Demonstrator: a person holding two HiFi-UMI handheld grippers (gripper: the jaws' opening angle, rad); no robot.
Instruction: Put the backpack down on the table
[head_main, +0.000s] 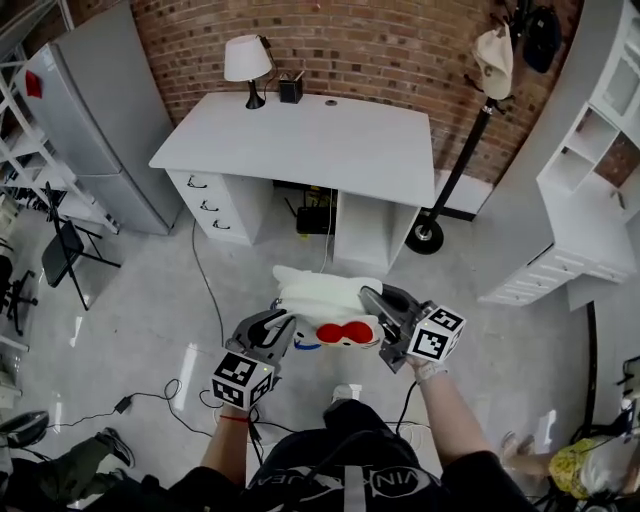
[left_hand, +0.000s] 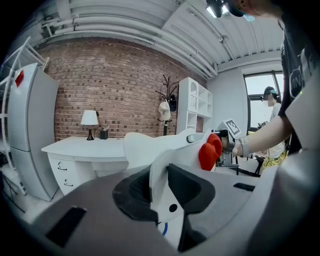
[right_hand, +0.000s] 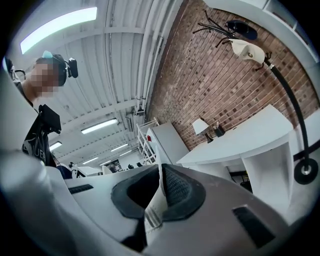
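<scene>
The white backpack (head_main: 325, 300) with a red bow (head_main: 340, 333) hangs in the air between my two grippers, over the floor in front of the white table (head_main: 300, 140). My left gripper (head_main: 280, 325) grips its left side. In the left gripper view that gripper (left_hand: 159, 185) is shut on a white edge of the backpack (left_hand: 150, 147), and the red bow (left_hand: 210, 150) shows beyond it. My right gripper (head_main: 385, 310) holds the right side. In the right gripper view that gripper (right_hand: 159, 192) pinches a white strap (right_hand: 152, 215) of the bag.
On the table's far edge stand a lamp (head_main: 247, 60) and a black holder (head_main: 291, 88). A coat rack (head_main: 460, 150) stands to its right and white shelves (head_main: 590, 180) beyond that. A grey cabinet (head_main: 100, 110) and a folding chair (head_main: 65, 250) are at left. Cables (head_main: 205, 280) cross the floor.
</scene>
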